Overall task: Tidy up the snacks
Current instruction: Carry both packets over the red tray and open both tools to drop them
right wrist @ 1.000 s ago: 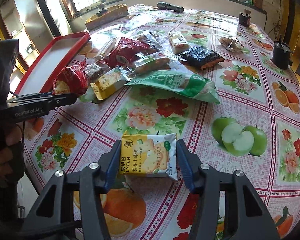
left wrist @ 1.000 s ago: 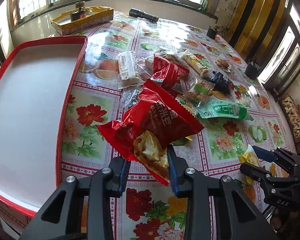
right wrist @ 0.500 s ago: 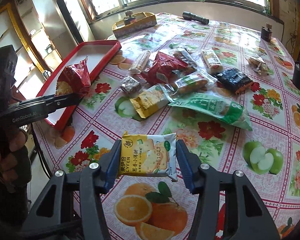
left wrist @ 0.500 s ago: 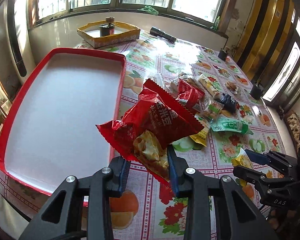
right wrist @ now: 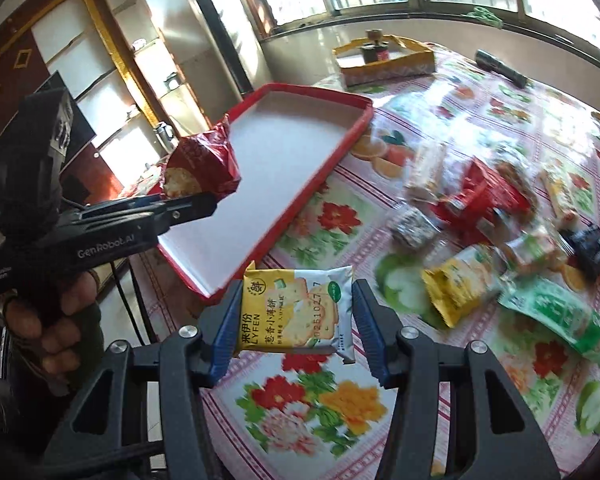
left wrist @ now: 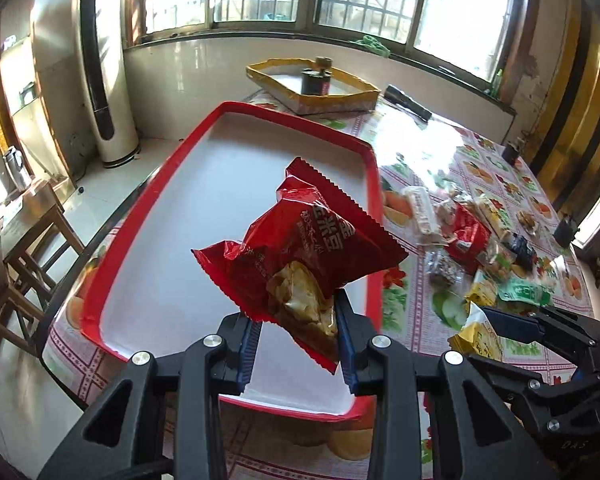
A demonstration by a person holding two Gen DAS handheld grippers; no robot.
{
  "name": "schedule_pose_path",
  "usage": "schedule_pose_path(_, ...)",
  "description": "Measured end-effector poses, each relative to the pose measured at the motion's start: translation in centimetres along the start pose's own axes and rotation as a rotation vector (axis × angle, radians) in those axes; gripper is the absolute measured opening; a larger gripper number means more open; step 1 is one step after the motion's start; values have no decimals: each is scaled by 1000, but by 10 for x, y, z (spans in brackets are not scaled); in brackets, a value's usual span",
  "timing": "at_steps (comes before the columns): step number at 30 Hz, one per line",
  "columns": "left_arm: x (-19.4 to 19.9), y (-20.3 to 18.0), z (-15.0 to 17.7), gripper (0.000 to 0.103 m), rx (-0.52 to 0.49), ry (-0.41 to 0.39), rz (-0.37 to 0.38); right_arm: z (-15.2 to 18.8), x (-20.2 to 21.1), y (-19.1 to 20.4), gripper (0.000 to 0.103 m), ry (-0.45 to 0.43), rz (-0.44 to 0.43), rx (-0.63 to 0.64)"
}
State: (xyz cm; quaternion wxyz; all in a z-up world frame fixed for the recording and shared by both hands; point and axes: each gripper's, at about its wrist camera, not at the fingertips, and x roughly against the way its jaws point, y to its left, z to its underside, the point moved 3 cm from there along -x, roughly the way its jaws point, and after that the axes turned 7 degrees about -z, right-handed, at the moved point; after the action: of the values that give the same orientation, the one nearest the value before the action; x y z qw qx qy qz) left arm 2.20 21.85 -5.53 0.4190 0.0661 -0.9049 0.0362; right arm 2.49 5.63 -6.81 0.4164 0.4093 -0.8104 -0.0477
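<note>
The red snack packet (left wrist: 304, 256) is pinched in the left gripper (left wrist: 296, 344) above the red tray (left wrist: 236, 112); the yellow cracker packet (right wrist: 296, 312) is clamped in the right gripper (right wrist: 296, 320), seemingly just short of the tray's near corner. Both should be lowered flat before being released, spaced apart.

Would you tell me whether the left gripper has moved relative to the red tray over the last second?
Yes. The left gripper, holding the red snack packet, has swung from over the tablecloth to above the red tray.
</note>
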Motion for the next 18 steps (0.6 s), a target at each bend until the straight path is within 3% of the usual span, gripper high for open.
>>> schedule_pose_path(7,-19,35,-5,34,46,14,-56,-36,-60,52,56,34,-121,188)
schedule_pose_path(18,-52,60,0,35,81,79,-74,-36,-121,52,56,159,-117,241)
